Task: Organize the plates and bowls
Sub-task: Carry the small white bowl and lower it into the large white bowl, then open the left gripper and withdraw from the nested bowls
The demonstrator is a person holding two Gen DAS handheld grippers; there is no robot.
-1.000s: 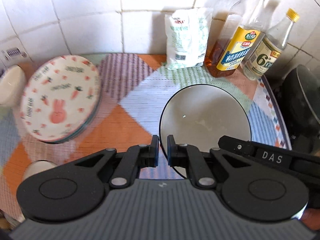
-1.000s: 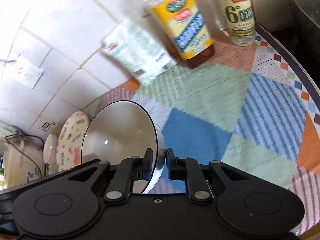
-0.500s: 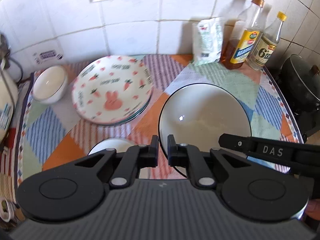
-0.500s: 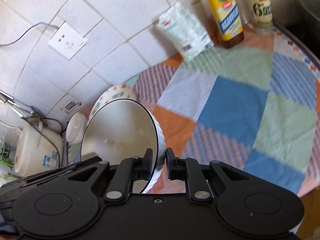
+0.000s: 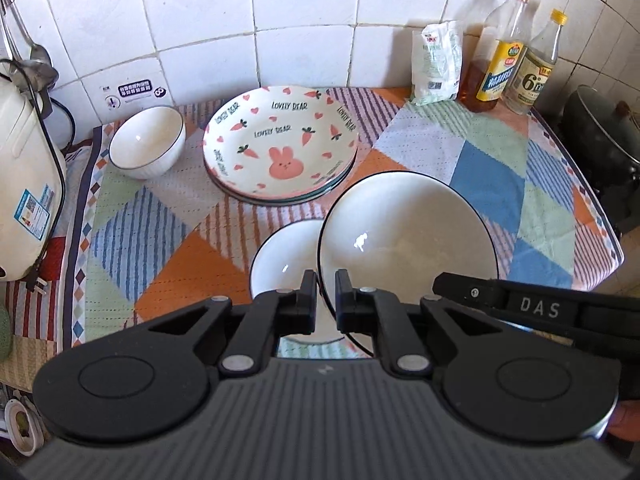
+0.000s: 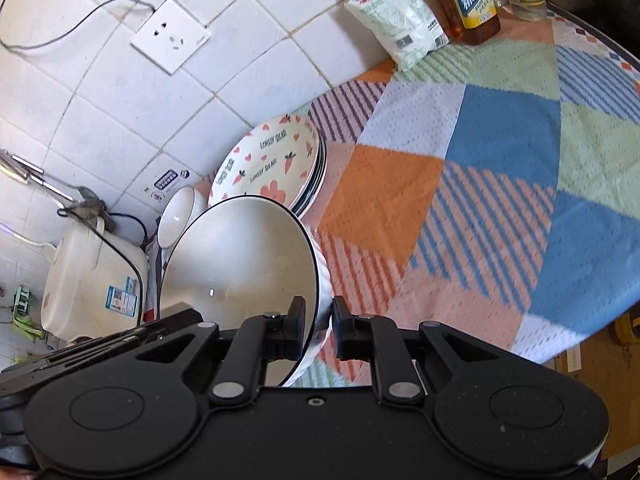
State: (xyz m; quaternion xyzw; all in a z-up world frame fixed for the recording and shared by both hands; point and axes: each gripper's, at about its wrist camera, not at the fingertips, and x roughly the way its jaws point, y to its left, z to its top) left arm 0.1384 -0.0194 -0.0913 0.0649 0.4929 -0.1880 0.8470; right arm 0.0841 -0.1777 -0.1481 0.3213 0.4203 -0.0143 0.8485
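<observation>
Both grippers hold one large white bowl with a dark rim (image 5: 408, 236), raised above the table. My left gripper (image 5: 326, 292) is shut on its near-left rim. My right gripper (image 6: 317, 322) is shut on its right rim; the bowl (image 6: 240, 256) fills the left of that view. Below the large bowl, a smaller white bowl (image 5: 284, 256) sits on the cloth, partly hidden. A stack of rabbit-and-carrot plates (image 5: 280, 144) lies behind it. Another small white bowl (image 5: 146, 142) stands at the back left.
A patchwork cloth (image 5: 492, 168) covers the table. A white bag (image 5: 436, 64) and two bottles (image 5: 496, 60) stand at the back right by the tiled wall. A rice cooker (image 5: 24, 172) is at the left, a dark pot (image 5: 600, 140) at the right.
Both grippers have risen and pulled back with the large bowl. More of the table shows now, and the smaller bowl has come into view beneath the held bowl.
</observation>
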